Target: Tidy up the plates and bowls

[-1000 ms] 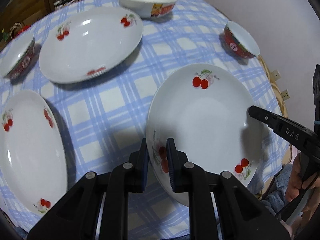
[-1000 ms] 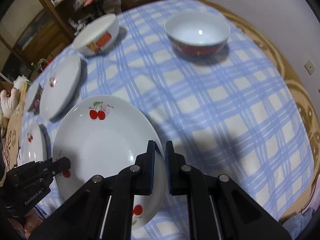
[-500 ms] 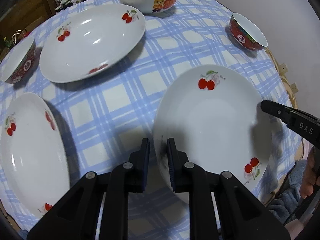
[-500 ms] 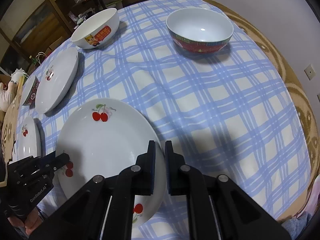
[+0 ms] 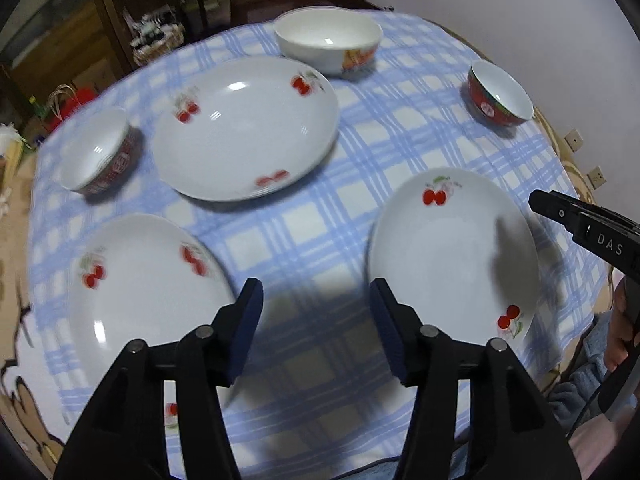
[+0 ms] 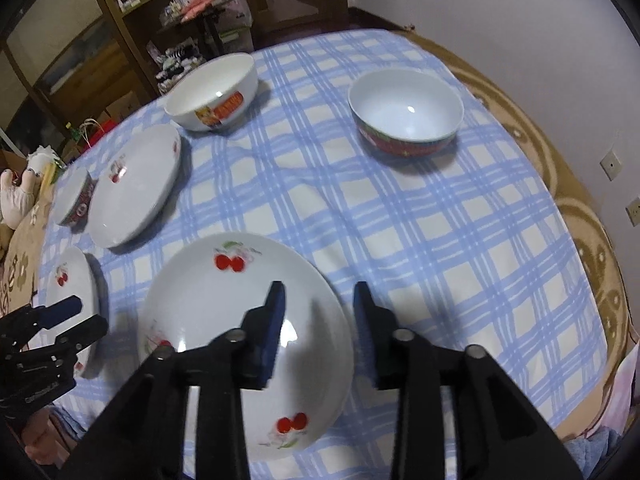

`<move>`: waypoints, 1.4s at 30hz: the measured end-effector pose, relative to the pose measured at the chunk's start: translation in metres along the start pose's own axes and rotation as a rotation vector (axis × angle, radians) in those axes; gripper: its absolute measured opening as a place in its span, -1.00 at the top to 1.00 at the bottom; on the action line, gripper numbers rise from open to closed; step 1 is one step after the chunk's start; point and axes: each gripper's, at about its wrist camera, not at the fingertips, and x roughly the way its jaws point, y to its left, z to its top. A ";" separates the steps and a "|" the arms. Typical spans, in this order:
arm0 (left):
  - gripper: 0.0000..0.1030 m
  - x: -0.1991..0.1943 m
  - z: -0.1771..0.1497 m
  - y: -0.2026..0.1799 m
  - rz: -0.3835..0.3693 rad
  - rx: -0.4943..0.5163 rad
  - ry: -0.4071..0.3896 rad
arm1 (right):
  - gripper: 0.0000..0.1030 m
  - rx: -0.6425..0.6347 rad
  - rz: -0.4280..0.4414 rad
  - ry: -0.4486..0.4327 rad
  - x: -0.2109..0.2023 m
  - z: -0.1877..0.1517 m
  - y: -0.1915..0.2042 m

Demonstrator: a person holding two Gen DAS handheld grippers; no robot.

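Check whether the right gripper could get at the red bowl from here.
Probably yes: the right gripper is open, and only bare checked cloth lies between it and the red bowl.

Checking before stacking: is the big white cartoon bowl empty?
Empty: the white cartoon bowl shows only a bare glossy inside in both views.

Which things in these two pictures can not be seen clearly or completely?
- Left plate: left wrist view, near rim hidden behind the left gripper.
- Near plate: right wrist view, partly covered by the right gripper.
- Small left bowl: blurred, its pattern is unreadable.
- Right gripper body: left wrist view, cut off by the right edge.
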 end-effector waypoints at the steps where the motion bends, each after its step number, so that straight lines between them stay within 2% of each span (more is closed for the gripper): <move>1: -0.13 -0.006 0.001 0.003 0.008 -0.001 -0.006 | 0.11 -0.001 0.004 -0.008 -0.003 0.001 0.002; 2: -0.30 -0.013 0.002 0.007 0.018 0.002 -0.017 | 0.05 -0.001 0.008 -0.017 -0.006 0.002 0.006; 4: -0.56 -0.025 0.004 0.014 0.045 0.008 -0.045 | -0.26 0.001 0.010 -0.031 -0.011 0.004 0.011; 5: -0.62 -0.030 0.004 0.016 0.058 0.012 -0.059 | -0.35 -0.002 0.009 -0.040 -0.013 0.005 0.014; 7: -0.79 -0.039 0.005 0.022 0.089 0.024 -0.083 | -0.68 -0.011 0.009 -0.064 -0.018 0.007 0.022; 8: -0.84 -0.043 0.004 0.026 0.110 0.028 -0.091 | -0.77 -0.012 0.008 -0.074 -0.021 0.008 0.025; 9: -0.85 -0.046 0.004 0.030 0.137 0.033 -0.097 | -0.93 -0.010 0.004 -0.086 -0.023 0.008 0.028; 10: -0.85 -0.048 0.002 0.032 0.156 0.036 -0.098 | -0.99 -0.004 0.002 -0.106 -0.026 0.008 0.031; 13: -0.85 -0.052 -0.001 0.043 0.207 0.050 -0.099 | -1.00 -0.010 0.015 -0.196 -0.038 0.006 0.043; 18: -0.85 -0.055 -0.009 0.065 0.217 0.037 -0.095 | -1.00 -0.058 -0.001 -0.233 -0.043 0.005 0.069; 24: -0.85 -0.061 -0.016 0.092 0.241 0.002 -0.124 | -1.00 -0.075 -0.002 -0.193 -0.036 0.003 0.099; 31: -0.85 -0.069 -0.021 0.116 0.319 0.009 -0.182 | -1.00 -0.106 0.038 -0.244 -0.035 0.003 0.131; 42: -0.85 -0.049 -0.029 0.169 0.297 -0.105 -0.119 | -1.00 -0.179 0.087 -0.212 -0.016 0.003 0.194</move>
